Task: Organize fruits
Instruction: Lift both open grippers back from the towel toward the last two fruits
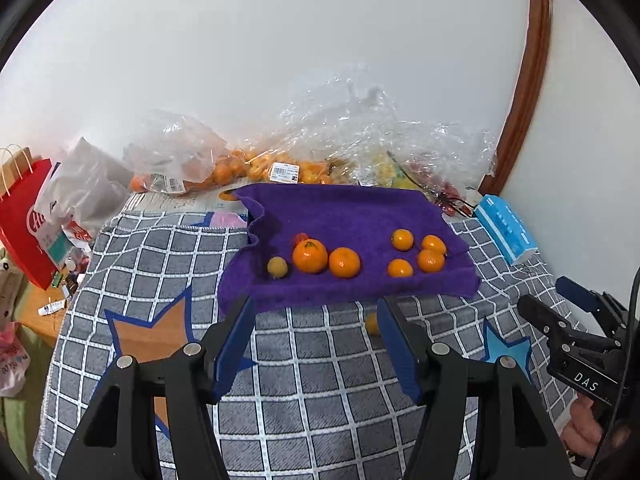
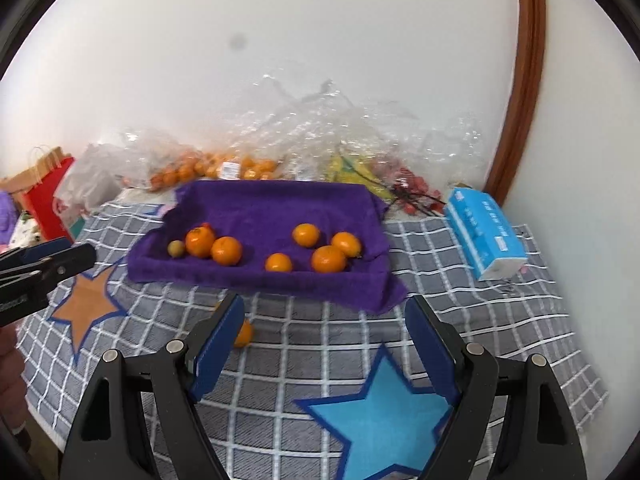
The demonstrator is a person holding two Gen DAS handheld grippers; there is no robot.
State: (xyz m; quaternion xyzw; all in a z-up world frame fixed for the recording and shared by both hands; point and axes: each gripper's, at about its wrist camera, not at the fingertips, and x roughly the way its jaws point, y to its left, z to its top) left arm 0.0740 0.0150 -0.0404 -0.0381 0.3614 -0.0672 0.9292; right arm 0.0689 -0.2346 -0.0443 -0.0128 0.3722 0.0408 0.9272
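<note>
Both the left gripper [image 1: 316,316] and right gripper [image 2: 324,316] hover with jaws apart and empty, the sorted oranges [image 1: 326,260] ahead on the purple towel [image 1: 344,212], one stray orange [image 2: 243,334] just beside the right gripper's left finger, likely next.

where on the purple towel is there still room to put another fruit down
The back half of the purple towel is bare, as is the gap between the left cluster and the right cluster. Both clusters are crowded.
</note>
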